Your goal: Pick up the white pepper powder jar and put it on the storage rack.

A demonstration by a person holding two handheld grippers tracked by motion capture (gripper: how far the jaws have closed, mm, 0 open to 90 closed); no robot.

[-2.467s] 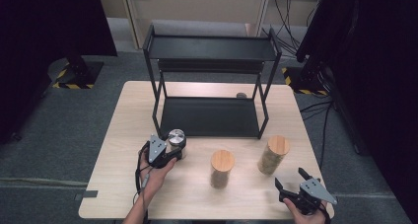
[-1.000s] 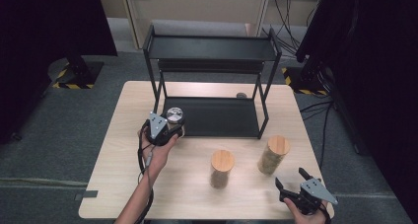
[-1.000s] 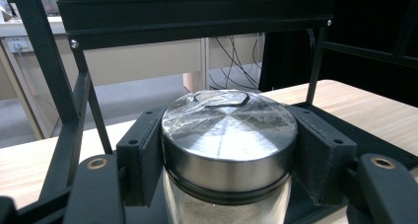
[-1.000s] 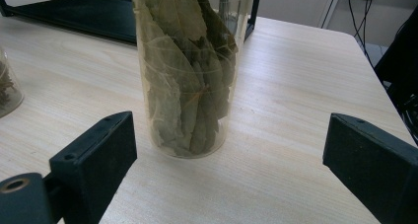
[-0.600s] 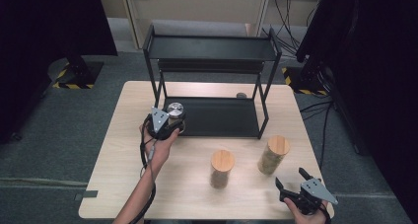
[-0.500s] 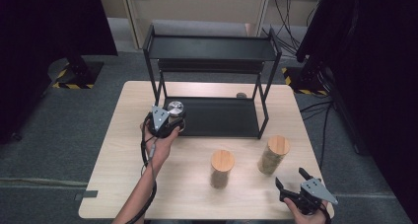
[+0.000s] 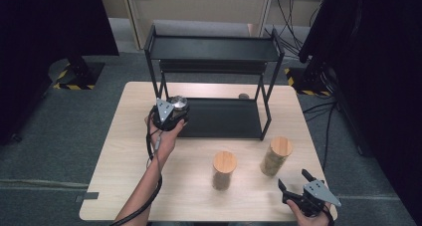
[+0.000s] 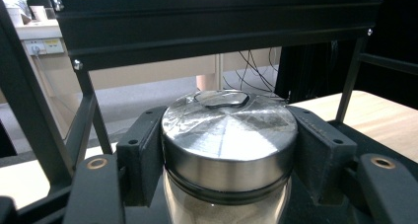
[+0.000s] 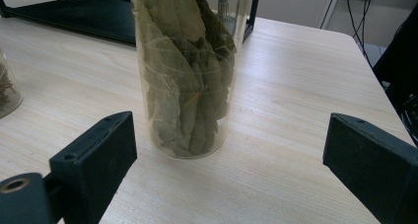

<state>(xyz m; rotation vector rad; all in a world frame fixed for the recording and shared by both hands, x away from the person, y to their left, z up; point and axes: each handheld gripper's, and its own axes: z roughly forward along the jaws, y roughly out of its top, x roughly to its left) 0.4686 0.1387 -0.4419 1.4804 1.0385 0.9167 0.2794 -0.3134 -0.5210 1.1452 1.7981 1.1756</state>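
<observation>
Left hand-held gripper (image 7: 175,112) clamps a steel-lidded glass jar (image 8: 229,135) at the left front corner of the black metal rack's lower shelf (image 7: 224,119); right hand-held gripper (image 7: 297,183) jaws apart near table's (image 7: 129,136) front right corner

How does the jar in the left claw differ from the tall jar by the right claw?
The steel-lidded jar is clamped in the left claw at the black rack; the bay-leaf jar stands free on the table. It has a wooden lid and looks taller. Both are clear glass.

Grey carpet floor (image 7: 59,136), beige wall (image 7: 209,7), dark curtains (image 7: 50,22) flanking.
</observation>
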